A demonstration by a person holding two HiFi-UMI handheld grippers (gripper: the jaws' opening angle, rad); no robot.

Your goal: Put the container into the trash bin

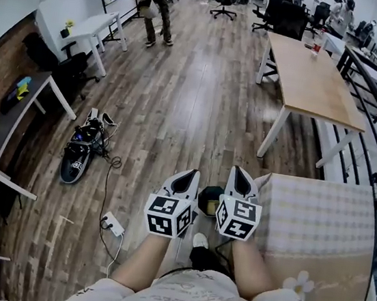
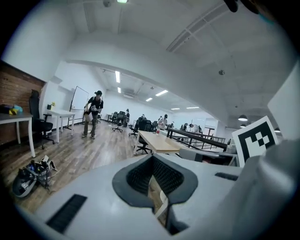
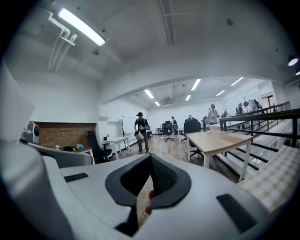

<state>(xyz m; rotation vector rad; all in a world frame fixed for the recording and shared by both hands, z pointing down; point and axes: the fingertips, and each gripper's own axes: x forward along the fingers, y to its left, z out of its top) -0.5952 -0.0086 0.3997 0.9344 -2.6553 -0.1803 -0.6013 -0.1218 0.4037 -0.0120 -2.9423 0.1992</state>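
In the head view both grippers are held up side by side in front of my chest and point forward over the wooden floor. My left gripper [image 1: 188, 176] has its jaws together, with nothing between them that I can see. My right gripper [image 1: 239, 175] is shut too and holds nothing. Each gripper's own view shows only a thin slit between the dark pads [image 2: 140, 176] [image 3: 161, 176]. On the floor between and below the two grippers is a dark open-topped object [image 1: 209, 199], half hidden; I cannot tell whether it is the trash bin. No container shows clearly.
A table with a checked cloth [image 1: 317, 218] stands close at my right. A long wooden table [image 1: 311, 80] is further ahead on the right. At the left, bags and a cable lie on the floor [image 1: 82, 146] with a power strip [image 1: 113, 224]. A person [image 1: 156, 4] stands far ahead.
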